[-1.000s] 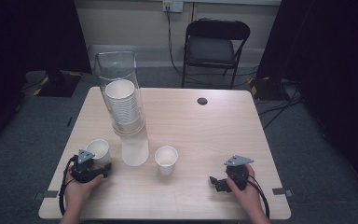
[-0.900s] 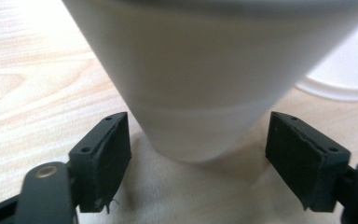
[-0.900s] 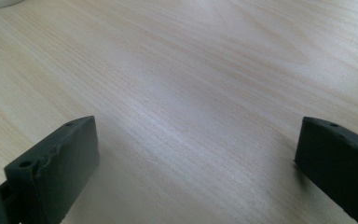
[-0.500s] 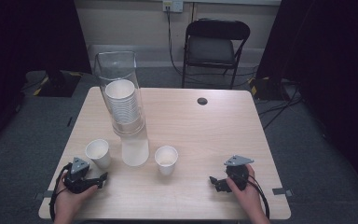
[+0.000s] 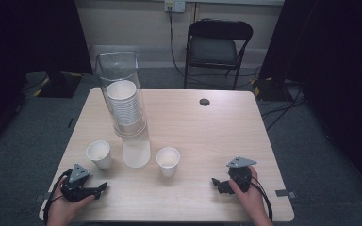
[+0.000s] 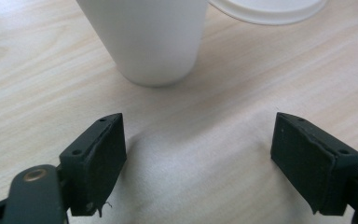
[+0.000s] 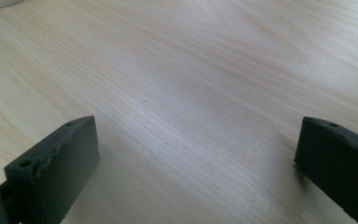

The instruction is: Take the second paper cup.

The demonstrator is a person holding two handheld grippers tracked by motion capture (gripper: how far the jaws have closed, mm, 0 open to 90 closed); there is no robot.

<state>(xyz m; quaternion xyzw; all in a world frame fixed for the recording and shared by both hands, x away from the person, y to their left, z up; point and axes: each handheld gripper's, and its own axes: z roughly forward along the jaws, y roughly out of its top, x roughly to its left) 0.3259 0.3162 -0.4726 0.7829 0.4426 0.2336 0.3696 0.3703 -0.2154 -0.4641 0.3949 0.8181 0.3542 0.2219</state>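
The left gripper (image 5: 102, 187) now sits back toward the near left corner of the table (image 5: 207, 127), well clear of the left paper cup (image 5: 99, 154); a second ago it was right at that cup, with the cup at its jaws. The cup now stands alone, upright, just left of the clear cup dispenser (image 5: 125, 108), a little farther from the table's near edge than before. The left gripper's jaws have just been opening and now stand wide apart with only bare tabletop between them.
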